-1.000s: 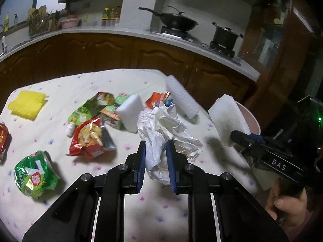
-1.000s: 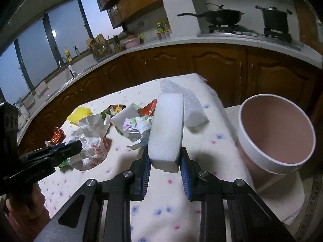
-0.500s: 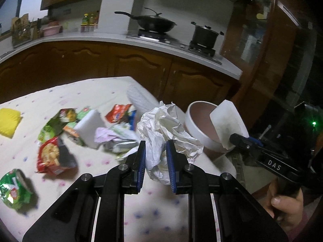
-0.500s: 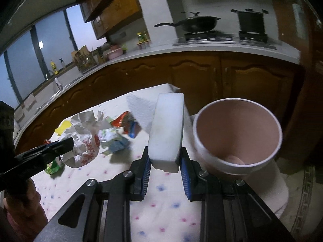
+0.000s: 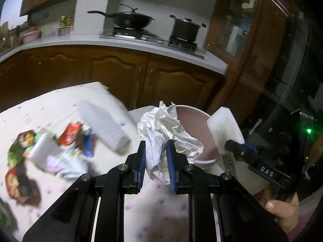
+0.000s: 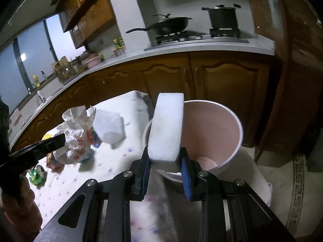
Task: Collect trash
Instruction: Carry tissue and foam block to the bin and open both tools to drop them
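Observation:
My left gripper [image 5: 155, 157] is shut on a crumpled white paper wrapper [image 5: 167, 129] and holds it above the table's right end, beside the pink bin [image 5: 193, 125]. The wrapper also shows in the right wrist view [image 6: 77, 133], with red print on it. My right gripper [image 6: 164, 168] is shut on a white foam block [image 6: 166, 129], held upright over the near left rim of the pink bin [image 6: 214, 129]. The block also shows in the left wrist view [image 5: 225, 129]. The bin stands on the floor by the table's end; something pale pink lies at its bottom.
Snack wrappers [image 5: 68, 137], a white foam block [image 5: 43, 151] and a white ridged pad [image 5: 103, 125] lie on the dotted tablecloth [image 5: 50, 109]. Wooden cabinets [image 6: 201, 80] and a counter with wok [image 5: 131, 20] and pot stand behind. A dark cabinet [image 5: 262, 60] stands right.
Both grippers have swung right with their loads, from over the table to the pink bin. The foam block is now over the bin's rim.

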